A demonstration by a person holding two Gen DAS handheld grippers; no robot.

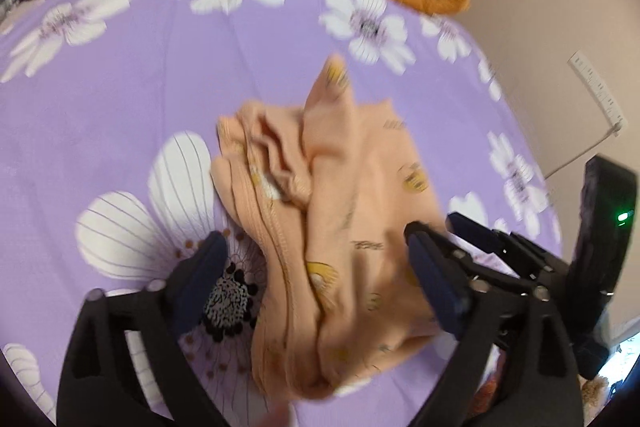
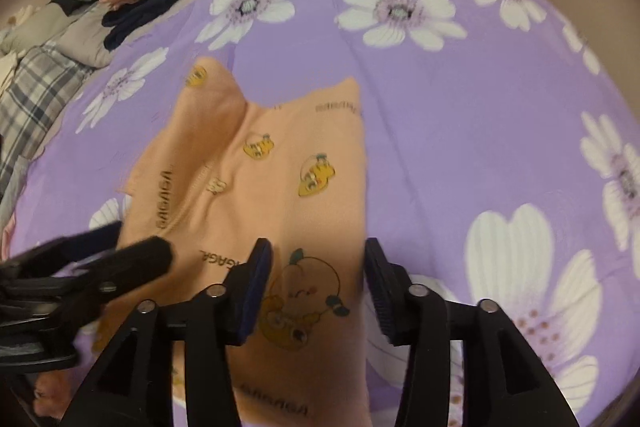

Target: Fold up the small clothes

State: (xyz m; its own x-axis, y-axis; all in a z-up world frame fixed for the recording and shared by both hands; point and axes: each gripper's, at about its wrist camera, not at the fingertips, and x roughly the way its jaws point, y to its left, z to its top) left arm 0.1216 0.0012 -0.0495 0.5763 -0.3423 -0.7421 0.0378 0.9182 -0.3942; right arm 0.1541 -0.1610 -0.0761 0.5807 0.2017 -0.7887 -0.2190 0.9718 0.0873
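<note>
Purple floral bedsheet (image 2: 460, 115) carried a peach printed garment (image 2: 256, 187); left tongs (image 1: 316, 267) gaped wide, right tongs (image 2: 318, 287) parted, neither pinching it.

Left gripper (image 1: 316, 259) low in frame, jaws spread wide, angled downward. Right gripper (image 2: 318, 263) bottom centre, jaws parted, pressing on nothing, also tilted down.

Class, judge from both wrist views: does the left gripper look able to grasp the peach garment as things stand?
Probably yes. The left gripper stands open over the peach garment, which lies bunched between its fingers on the purple bedsheet. Nothing covers the cloth; the right gripper, also open, works the neighbouring edge.
</note>
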